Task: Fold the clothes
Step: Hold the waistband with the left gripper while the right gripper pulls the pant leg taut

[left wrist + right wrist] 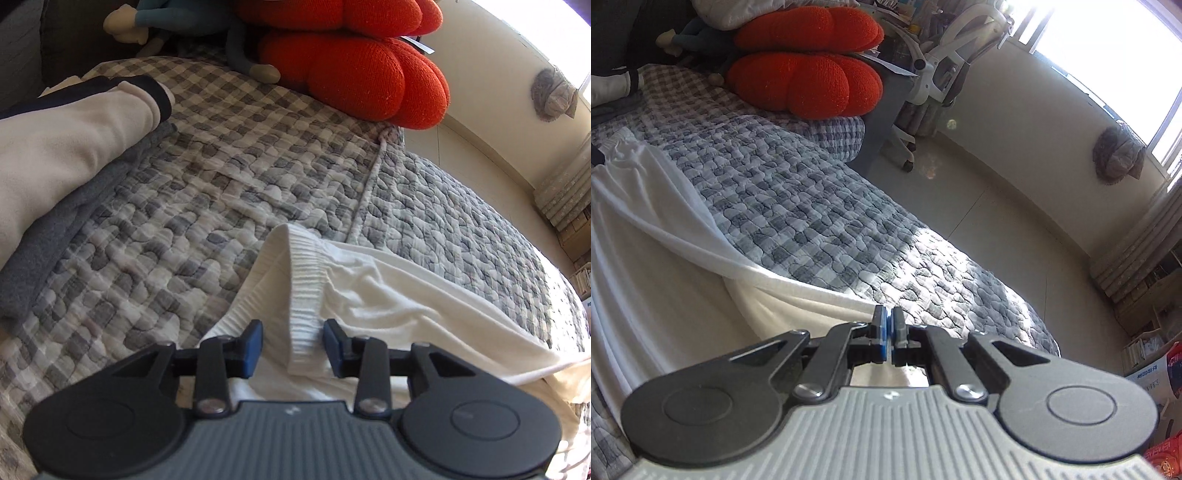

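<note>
Right hand-held gripper (889, 325) pinching white garment (646, 229)

1. Your left tool (293, 345) points steeply downward, its two black fingers (255, 341) with blue pads standing apart.
2. A ribbed white waistband (304, 295) runs up between those pads; neither pad presses on it.
3. Your right tool (889, 334) tilts down at a gentler angle, its blue pads brought together at the tips.
4. A thin edge of white fabric (798, 288) runs into that pinch from the left.
5. No hand or sleeve shows in either wrist view.
</note>
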`<state>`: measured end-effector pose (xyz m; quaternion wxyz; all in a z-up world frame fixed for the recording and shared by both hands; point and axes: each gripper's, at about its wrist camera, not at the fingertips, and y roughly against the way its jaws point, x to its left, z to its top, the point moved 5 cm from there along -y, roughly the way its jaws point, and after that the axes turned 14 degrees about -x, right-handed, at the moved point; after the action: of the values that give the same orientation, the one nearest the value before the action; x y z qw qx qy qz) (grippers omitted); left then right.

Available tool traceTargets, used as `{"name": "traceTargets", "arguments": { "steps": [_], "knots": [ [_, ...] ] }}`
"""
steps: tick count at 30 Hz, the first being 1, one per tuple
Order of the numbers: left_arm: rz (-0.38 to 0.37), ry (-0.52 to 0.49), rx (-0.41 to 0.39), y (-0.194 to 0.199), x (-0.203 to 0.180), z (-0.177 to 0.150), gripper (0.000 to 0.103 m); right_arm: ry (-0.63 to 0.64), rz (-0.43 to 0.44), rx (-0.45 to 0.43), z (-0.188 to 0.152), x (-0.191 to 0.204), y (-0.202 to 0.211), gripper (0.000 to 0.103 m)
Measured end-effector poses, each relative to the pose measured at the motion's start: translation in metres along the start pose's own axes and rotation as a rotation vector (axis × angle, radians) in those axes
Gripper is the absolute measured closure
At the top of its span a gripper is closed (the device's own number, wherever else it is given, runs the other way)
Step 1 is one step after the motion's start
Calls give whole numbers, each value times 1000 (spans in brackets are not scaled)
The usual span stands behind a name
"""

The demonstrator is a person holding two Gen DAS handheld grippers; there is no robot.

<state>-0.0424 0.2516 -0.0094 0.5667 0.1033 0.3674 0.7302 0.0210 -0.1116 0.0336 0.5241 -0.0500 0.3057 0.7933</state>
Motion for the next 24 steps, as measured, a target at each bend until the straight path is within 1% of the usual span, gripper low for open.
{"name": "traceTargets", "arguments": {
  "steps": [1,4,6,8,10,19,24],
  "knots": [
    [0,16,-7,-1,0,1,88,-24,-10,0,1,-2,-5,101],
    [-9,89,-36,-2,10,2,94,-87,-22,0,-4,-2,-13,101],
    [-23,107,-48,-1,15,2,95,-125,-26,0,-9,-2,-17,101],
    [-32,119,-64,0,18,5,96,-97,-33,5,-10,2,-19,101],
    [-38,132,-80,3,21,7,96,-126,-27,-10,-8,-1,-15,101],
    [-59,128,-139,17,28,13,98,-129,1,-43,-2,-5,5,101],
    [-66,150,-149,19,34,18,99,-115,29,-37,-5,-4,10,101]
  ]
}}
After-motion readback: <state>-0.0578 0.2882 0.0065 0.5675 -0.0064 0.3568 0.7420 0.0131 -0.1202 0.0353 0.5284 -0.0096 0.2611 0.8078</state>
